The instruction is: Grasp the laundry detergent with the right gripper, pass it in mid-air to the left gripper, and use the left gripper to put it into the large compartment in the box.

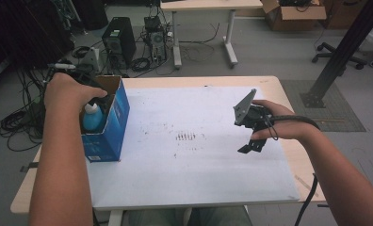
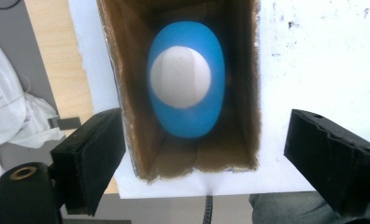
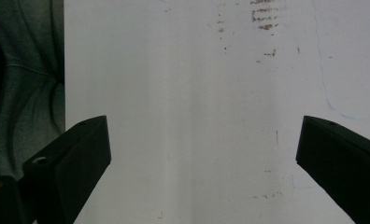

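Note:
A blue carton (image 1: 110, 123) with its top open stands at the left of the white board (image 1: 194, 155). Inside it stands a blue bottle (image 1: 93, 117) with a white cap (image 2: 182, 77). In the left gripper view I look straight down into the carton (image 2: 141, 116) at the bottle (image 2: 188, 119). My left gripper (image 2: 204, 154) is open above the carton's mouth, one jaw to each side of it, touching nothing. My right gripper (image 1: 251, 141) hangs open above the board's right half (image 3: 197, 116), with nothing between its jaws (image 3: 204, 158).
The board has dark smudges (image 1: 185, 136) near its middle. A wooden table (image 1: 274, 84) carries the board. Behind it on the floor are computer towers (image 1: 119, 42), cables, a second table (image 1: 208, 5) and a cardboard box (image 1: 295, 14).

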`<state>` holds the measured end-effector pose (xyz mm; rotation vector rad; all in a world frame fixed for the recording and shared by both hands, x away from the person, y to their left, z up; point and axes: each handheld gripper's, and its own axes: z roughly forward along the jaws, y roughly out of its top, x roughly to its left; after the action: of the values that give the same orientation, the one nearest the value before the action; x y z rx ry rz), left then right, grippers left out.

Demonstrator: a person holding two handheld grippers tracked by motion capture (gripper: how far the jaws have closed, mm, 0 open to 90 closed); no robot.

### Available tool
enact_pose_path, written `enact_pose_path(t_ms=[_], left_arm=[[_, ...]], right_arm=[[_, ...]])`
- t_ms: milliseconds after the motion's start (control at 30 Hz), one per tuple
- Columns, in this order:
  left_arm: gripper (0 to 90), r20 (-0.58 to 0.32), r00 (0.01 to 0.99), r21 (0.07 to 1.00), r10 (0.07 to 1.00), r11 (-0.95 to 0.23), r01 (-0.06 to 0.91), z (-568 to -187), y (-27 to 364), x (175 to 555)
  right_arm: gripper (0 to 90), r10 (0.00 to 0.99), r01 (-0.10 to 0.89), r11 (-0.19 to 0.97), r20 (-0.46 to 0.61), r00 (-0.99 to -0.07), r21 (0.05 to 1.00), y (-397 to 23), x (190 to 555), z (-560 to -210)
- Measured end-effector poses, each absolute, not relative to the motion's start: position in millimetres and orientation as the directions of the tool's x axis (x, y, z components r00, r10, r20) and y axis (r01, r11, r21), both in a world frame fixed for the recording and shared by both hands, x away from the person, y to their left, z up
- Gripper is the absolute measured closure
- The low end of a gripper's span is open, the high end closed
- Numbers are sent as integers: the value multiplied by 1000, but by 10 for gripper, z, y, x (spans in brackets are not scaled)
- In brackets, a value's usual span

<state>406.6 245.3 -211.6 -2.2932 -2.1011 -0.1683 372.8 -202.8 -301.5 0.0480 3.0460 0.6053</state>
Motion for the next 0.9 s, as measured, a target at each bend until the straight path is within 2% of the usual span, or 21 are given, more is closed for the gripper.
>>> enact_pose_path(t_ms=[333,533,900], left_arm=[[47,117,162,71,980,-171,983,-1887,2266,4007],[47,133,218,75,967,-229,971,-1801,2093,3993],[47,132,423,84,896,-435,896,-1640,1689,3951]], right_arm=[[33,32,17,922,-32,-999,386,-2010,3716,-2977],[33,31,14,922,-38,-999,387,-2009,3708,-2955],[33,39,17,919,-47,-998,393,-2063,3720,-2890]])
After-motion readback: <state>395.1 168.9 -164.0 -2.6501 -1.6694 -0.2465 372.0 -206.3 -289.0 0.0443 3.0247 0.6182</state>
